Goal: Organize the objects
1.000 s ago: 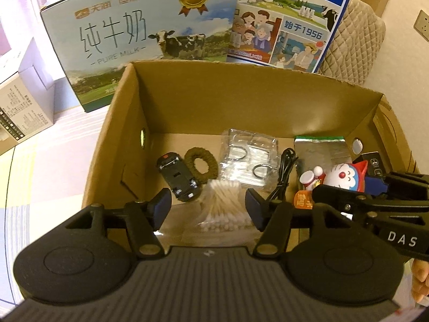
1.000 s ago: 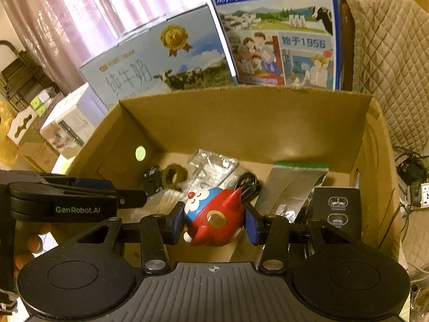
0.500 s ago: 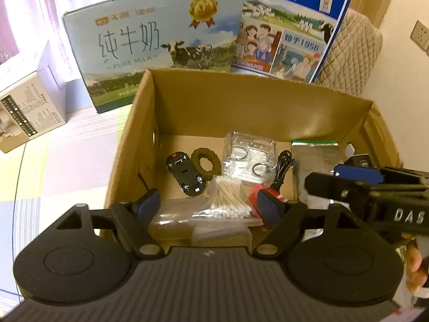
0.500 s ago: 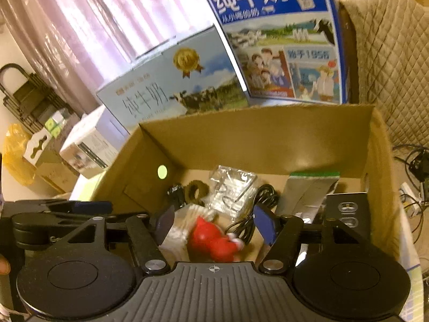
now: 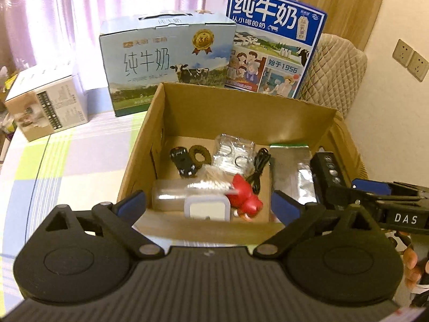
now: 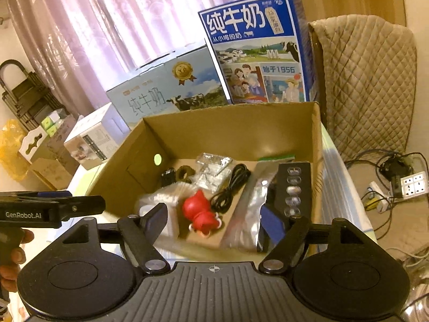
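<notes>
Pale checked cloth covers the surface, with two printed milk cartons standing behind an open brown cardboard box and pink curtains beyond. Both of my tongs are empty — the left tongs spread about as wide as they go, the right tongs roughly three-quarters open, and both sets of jaws have just been opening with nothing between the pads.

Inside the box lies the red round toy figure, tipped on its side near the front, next to a clear bag of cotton swabs. Behind them sit a small black toy car, a brown ring-shaped hair tie, a coiled black cable, a silver foil pouch and a black remote.

I'd judge the sorting nearly done — everything I can see is already boxed, and no loose item shows on the cloth.
</notes>
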`<state>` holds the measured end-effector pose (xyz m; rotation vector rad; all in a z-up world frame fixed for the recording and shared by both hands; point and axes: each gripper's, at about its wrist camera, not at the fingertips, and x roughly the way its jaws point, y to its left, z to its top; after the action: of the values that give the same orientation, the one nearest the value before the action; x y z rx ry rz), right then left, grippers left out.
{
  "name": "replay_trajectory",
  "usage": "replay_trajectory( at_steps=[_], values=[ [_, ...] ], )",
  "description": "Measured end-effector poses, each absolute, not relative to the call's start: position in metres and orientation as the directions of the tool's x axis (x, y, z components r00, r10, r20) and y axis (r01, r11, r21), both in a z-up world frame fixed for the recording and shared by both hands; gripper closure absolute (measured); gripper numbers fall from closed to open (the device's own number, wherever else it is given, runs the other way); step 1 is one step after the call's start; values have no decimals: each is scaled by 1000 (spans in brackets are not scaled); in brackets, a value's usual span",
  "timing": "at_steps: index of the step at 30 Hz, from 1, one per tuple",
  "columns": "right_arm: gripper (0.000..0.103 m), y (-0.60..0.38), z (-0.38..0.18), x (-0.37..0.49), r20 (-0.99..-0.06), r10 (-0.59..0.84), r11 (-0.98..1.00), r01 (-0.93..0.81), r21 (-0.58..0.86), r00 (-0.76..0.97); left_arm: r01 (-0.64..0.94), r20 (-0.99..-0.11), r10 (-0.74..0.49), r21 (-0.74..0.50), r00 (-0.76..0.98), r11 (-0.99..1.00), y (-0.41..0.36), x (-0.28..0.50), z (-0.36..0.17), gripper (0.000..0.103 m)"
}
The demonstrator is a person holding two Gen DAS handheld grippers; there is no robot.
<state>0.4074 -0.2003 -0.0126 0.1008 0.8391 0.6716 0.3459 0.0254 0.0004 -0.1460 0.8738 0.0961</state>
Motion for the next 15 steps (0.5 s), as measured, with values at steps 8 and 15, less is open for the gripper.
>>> replay_trajectory(
  at_steps=[8, 15],
  values=[
    [26, -215, -10, 359, -663, 603, 764, -561, 319, 444, -184, -755, 68, -71, 652, 980, 4, 294, 12, 3],
    [25, -222, -15, 318, -701, 565, 782, -555, 285, 436, -194, -752, 71, -76, 655, 978, -8, 248, 12, 1]
  ],
)
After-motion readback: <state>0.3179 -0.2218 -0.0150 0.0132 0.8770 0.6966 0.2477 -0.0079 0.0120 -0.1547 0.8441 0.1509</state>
